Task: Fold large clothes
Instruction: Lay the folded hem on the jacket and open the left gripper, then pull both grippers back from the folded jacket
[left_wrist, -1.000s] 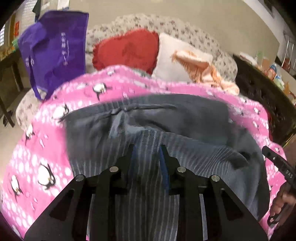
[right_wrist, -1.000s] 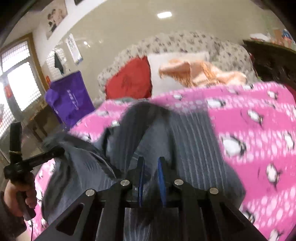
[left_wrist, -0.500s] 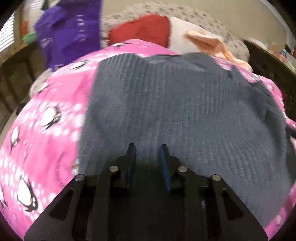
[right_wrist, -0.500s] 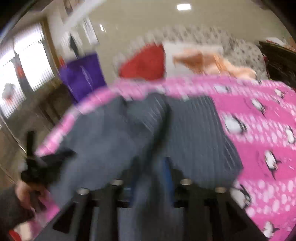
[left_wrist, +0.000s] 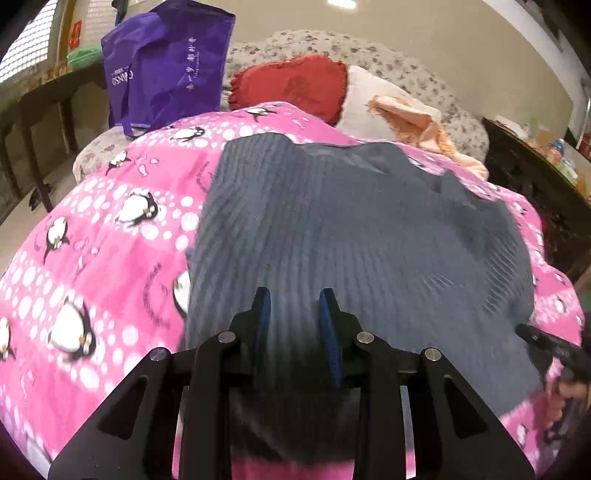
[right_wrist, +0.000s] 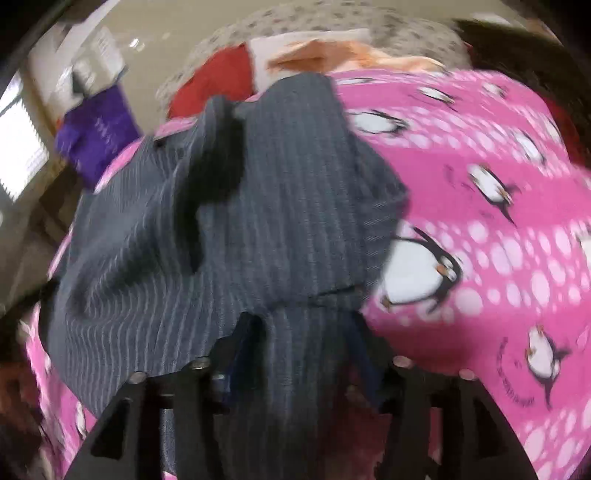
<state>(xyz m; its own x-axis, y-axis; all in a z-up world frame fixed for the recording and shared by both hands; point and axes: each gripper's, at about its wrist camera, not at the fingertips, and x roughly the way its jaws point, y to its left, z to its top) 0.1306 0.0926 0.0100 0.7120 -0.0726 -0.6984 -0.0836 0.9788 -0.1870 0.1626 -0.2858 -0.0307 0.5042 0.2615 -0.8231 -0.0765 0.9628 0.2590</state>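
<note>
Garment (left_wrist: 354, 236) now spread flat on blanket (left_wrist: 110, 236), no longer bunched at 12 o'clock; left gripper (left_wrist: 295, 321) clenched on near hem; right gripper (right_wrist: 303, 354) jaws opening, hem loose between them; fold laid, release under way

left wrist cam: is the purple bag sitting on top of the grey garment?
No, the purple bag stands beyond the far edge of the pink penguin blanket, well apart from the grey ribbed garment spread on it.
</note>
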